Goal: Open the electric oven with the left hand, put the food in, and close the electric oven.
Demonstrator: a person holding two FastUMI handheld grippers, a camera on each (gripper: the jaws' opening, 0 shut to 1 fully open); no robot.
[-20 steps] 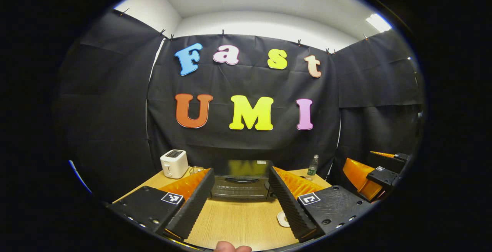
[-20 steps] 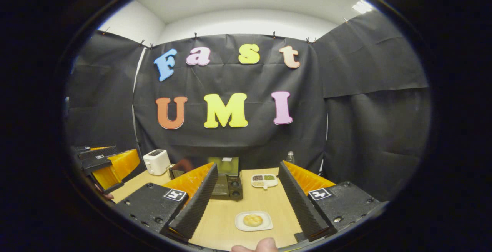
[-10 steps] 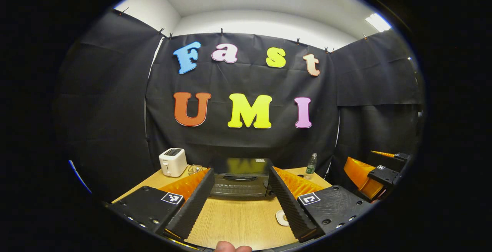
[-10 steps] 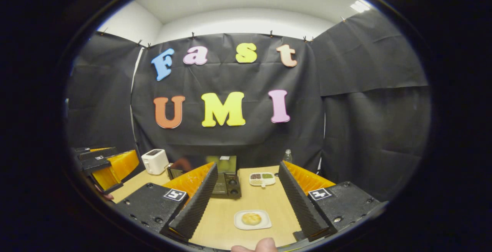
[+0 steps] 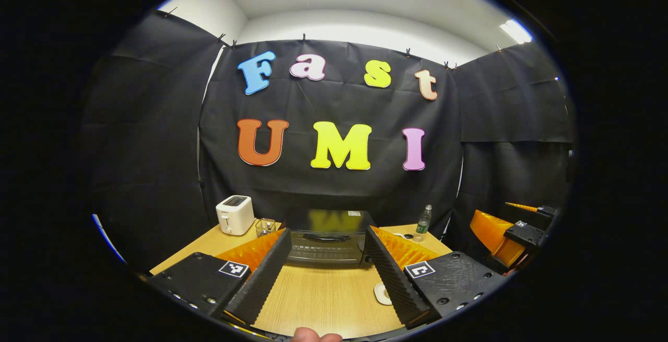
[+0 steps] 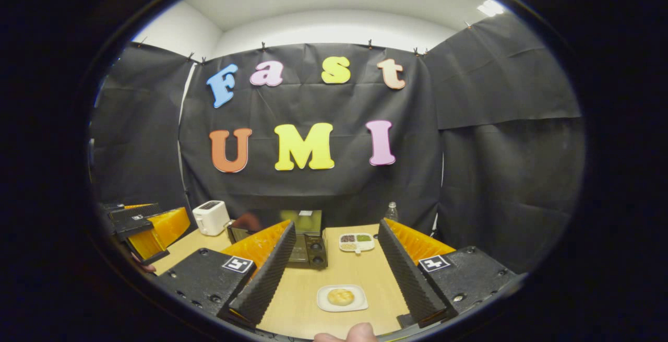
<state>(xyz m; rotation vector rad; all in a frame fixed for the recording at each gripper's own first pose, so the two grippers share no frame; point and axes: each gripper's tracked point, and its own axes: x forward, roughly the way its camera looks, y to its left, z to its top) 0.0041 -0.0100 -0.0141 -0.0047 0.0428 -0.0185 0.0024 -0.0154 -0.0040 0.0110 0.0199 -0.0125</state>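
The black electric oven (image 5: 326, 240) stands at the back of the wooden table (image 5: 323, 300) with its door closed. My left gripper (image 5: 326, 235) is open and held above the table, pointing straight at the oven from a distance. A round bun (image 6: 341, 296) lies on a white plate (image 6: 360, 305) on the table's near part. My right gripper (image 6: 336, 225) is open above the table, with the plate seen between its fingers. The oven (image 6: 309, 248) also appears in the right gripper view, left of centre. Nothing is held by either gripper.
A white toaster (image 5: 235, 215) and a small wire basket (image 5: 265, 226) stand left of the oven. A plastic bottle (image 5: 424, 222) stands at the back right. A white divided dish (image 6: 356, 242) with dark and green fillings sits right of the oven. Black cloth walls enclose the table.
The left gripper has shifted slightly, so the oven and toaster sit a little higher in its view. The right gripper has barely moved. Both stay open.
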